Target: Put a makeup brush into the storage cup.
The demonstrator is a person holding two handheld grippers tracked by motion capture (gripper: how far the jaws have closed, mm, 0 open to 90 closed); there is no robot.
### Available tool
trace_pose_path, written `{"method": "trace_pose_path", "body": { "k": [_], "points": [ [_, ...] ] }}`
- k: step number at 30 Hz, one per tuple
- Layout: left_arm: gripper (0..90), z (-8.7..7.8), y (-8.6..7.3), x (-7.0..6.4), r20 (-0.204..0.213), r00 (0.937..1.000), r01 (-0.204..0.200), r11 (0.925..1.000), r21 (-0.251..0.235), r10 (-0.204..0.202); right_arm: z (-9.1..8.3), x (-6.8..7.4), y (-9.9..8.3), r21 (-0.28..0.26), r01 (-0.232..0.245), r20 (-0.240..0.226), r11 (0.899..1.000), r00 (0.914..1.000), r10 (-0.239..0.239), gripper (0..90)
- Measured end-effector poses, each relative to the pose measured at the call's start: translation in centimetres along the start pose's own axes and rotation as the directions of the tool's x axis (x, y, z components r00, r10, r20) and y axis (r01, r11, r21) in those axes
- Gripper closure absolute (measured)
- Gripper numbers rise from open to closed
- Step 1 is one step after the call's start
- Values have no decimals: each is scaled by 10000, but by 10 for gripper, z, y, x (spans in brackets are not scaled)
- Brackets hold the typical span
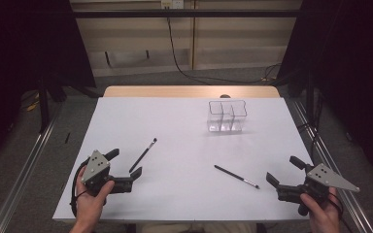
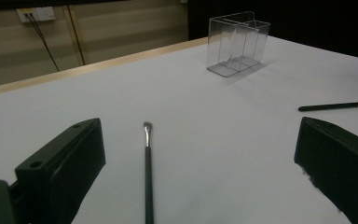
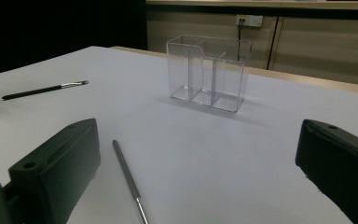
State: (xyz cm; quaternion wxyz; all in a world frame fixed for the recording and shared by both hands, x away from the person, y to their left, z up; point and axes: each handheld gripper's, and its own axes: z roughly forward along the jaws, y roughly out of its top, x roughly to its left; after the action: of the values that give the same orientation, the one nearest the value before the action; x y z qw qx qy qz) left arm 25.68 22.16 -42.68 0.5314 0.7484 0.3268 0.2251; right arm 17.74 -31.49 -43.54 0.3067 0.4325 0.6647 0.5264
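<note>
Both grippers, left gripper (image 1: 125, 166) and right gripper (image 1: 285, 170), gape wide and empty near two brushes (image 1: 143, 155) lying outside the far clear organizer (image 1: 227, 116), so nothing seems stowed yet.

- I count two makeup brushes on the white table (image 1: 184, 194): a left brush (image 1: 143, 155) and a right brush (image 1: 236, 176), well apart.
- I see one clear plastic organizer (image 1: 227, 116), far right, with three compartments.
- I hold two grippers: the left gripper (image 1: 125, 163) and the right gripper (image 1: 285, 170).
</note>
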Motion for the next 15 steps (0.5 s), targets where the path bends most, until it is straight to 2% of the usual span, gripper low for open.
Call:
{"method": "trace_pose_path", "body": {
  "k": [5,8,10,15],
  "points": [
    [17,5,5,1,115,9999,-31,10000,34,31,0,1,0,-26,102,-72,9999,9999,-102,0],
    [19,7,6,3,226,9997,91,10000,36,-92,0,1,1,23,140,-91,9999,9999,-139,0],
    [19,8,6,3,116,9999,24,10000,-3,-24,1,1,1,25,-39,-164,10000,9999,40,0],
    [19,12,11,6,135,9999,-32,10000,-34,32,1,0,1,-7,-120,-145,9999,9998,119,0]
  ]
}}
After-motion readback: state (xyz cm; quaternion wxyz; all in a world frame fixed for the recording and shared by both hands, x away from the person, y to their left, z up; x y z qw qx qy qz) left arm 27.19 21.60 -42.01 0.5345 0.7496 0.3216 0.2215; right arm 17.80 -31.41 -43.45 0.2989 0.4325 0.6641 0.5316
